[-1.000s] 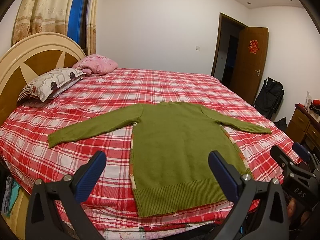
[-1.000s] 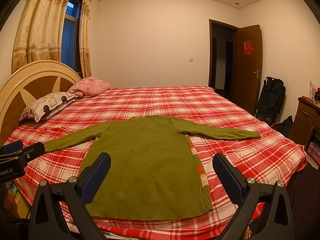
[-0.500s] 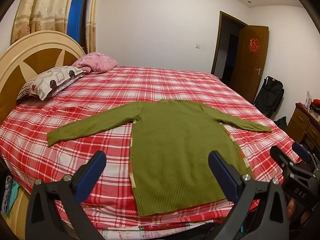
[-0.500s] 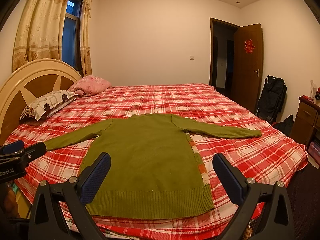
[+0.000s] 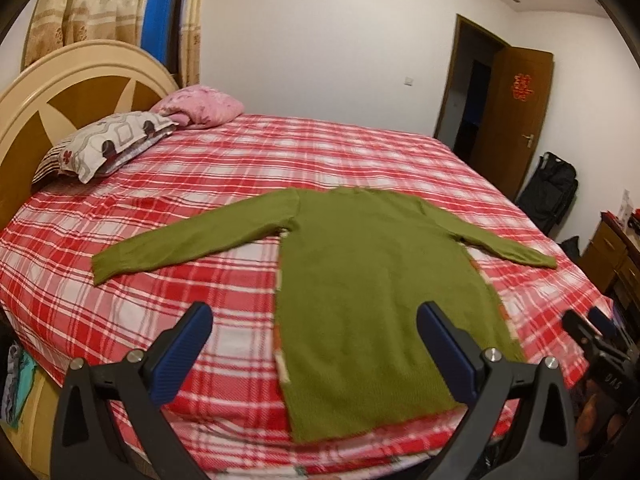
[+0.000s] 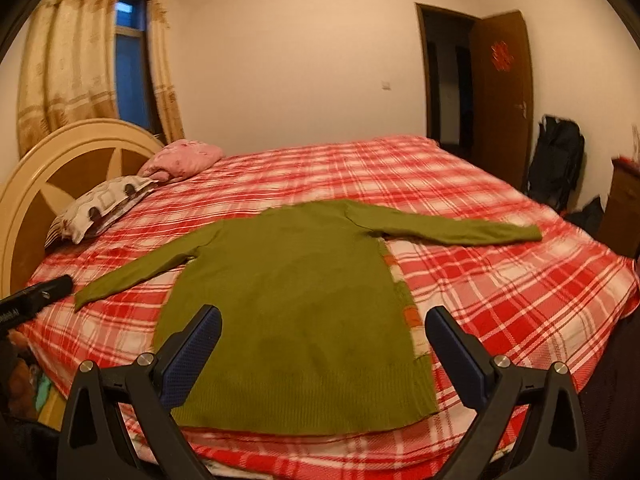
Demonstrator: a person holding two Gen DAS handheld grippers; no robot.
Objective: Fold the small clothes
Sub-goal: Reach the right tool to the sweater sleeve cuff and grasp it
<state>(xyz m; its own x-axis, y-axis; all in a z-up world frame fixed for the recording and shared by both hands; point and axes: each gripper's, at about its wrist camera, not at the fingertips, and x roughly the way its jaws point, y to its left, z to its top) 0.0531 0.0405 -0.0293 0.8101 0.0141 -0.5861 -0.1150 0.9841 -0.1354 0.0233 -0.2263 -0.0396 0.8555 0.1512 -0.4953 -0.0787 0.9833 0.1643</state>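
A green long-sleeved sweater (image 5: 372, 280) lies flat on the red plaid bed (image 5: 160, 320), hem toward me, both sleeves spread out; it also shows in the right wrist view (image 6: 296, 304). My left gripper (image 5: 314, 346) is open and empty, held above the near bed edge over the sweater's left hem side. My right gripper (image 6: 322, 348) is open and empty above the hem. The right gripper's tip shows at the right edge of the left wrist view (image 5: 592, 332), and the left gripper's tip at the left edge of the right wrist view (image 6: 36, 294).
Two pillows (image 5: 108, 144) lie by the wooden headboard (image 5: 52, 96) on the left. A curtained window (image 6: 128, 68) is behind it. An open door (image 5: 508, 120), a black bag (image 5: 552, 192) and a wooden dresser (image 5: 612, 256) stand to the right of the bed.
Both grippers have moved forward and tilted down a little over the bed, so the sweater sits nearer. Both stay open. The sweater has not moved.
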